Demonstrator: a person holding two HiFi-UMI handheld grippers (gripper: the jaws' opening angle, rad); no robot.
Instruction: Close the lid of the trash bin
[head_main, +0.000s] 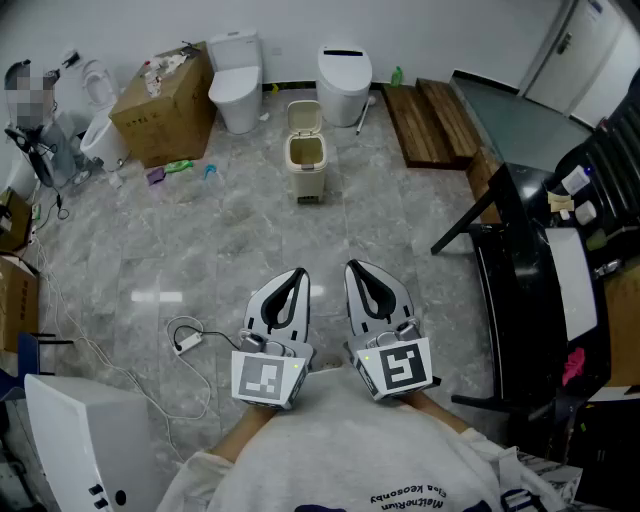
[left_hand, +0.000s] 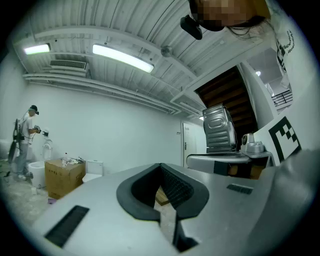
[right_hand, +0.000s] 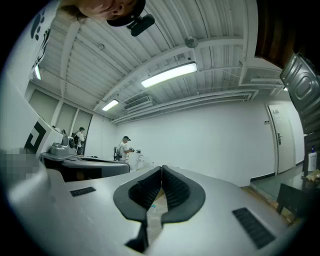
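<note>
A small beige trash bin (head_main: 305, 160) stands on the marble floor far ahead, between two toilets. Its lid (head_main: 303, 115) is tipped up and the inside shows. Both grippers are held level, close to the person's body, well short of the bin. My left gripper (head_main: 300, 272) is shut with nothing between its black pads (left_hand: 174, 189). Beside it, my right gripper (head_main: 352, 266) is shut too, its ribbed pads (right_hand: 175, 189) pressed together and empty. Neither gripper view shows the bin.
Behind the bin stand a white toilet (head_main: 236, 80) and a second toilet (head_main: 345, 82). A cardboard box (head_main: 165, 105) sits at the back left, wooden pallets (head_main: 432, 120) at the back right. Black furniture (head_main: 545, 270) fills the right. A cable and plug (head_main: 188, 342) lie left of the grippers.
</note>
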